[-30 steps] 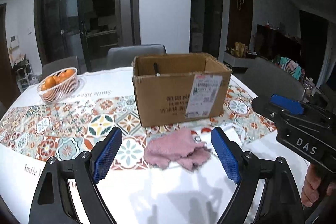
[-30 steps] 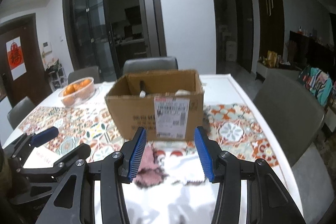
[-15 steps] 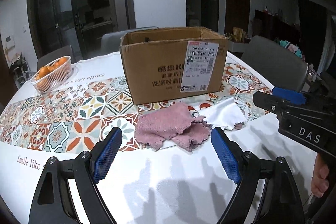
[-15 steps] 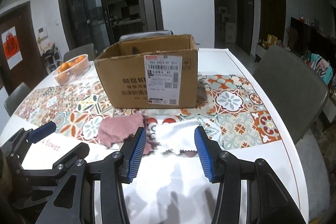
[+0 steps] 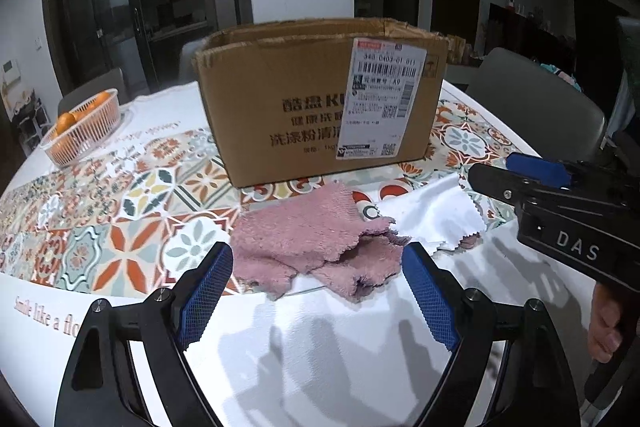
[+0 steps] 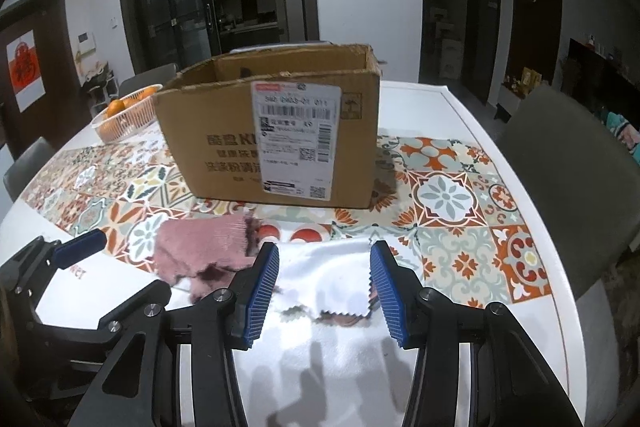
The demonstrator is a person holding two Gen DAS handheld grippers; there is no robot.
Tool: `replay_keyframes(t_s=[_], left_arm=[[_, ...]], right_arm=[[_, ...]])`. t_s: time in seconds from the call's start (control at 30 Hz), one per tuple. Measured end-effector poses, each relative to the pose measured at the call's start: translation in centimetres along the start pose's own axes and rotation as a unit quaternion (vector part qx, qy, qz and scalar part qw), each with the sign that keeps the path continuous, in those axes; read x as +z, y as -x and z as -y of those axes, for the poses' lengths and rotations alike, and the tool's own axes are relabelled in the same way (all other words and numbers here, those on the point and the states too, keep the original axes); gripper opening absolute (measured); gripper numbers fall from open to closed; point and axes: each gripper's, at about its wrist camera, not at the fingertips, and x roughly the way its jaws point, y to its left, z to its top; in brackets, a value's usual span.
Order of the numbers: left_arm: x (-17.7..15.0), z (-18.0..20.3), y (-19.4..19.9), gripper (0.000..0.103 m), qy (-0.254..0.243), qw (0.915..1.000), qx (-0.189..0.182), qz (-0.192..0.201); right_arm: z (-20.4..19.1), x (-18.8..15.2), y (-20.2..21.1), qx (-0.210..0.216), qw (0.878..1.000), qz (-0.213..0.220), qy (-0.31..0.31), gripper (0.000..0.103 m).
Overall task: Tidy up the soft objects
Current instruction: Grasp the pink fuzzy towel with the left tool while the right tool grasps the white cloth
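Left gripper (image 5: 316,297) spread wide before crumpled pink cloth (image 5: 316,243), right gripper (image 6: 325,281) spread around white cloth (image 6: 334,279), possibly touching it, cardboard box (image 6: 276,131) behind

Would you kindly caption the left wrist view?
Open left gripper nears pink cloth before cardboard box.

A crumpled pink cloth (image 5: 316,243) lies touching a flat white cloth (image 6: 332,275), before the open cardboard box (image 5: 320,99).
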Motion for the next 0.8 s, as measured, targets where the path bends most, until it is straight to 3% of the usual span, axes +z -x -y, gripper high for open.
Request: replay_keyframes(t_s=[0.13, 0.23, 0.8], left_arm=[[0.2, 0.5, -1.3, 0.087, -0.005, 1.0, 0.003, -0.007], [0.5, 0.6, -2.3, 0.087, -0.004, 0.9999, 0.005, -0.012], [0.6, -0.4, -7.0, 0.085, 0.023, 0.9973, 0.003, -0.069]], right_arm=[[1.3, 0.0, -2.0, 0.008, 1.0, -0.019, -0.022, 0.049], [1.9, 0.1, -3.0, 0.013, 0.999, -0.026, -0.028, 0.057], [2.2, 0.7, -8.4, 0.029, 0.998, -0.062, -0.014, 0.061]])
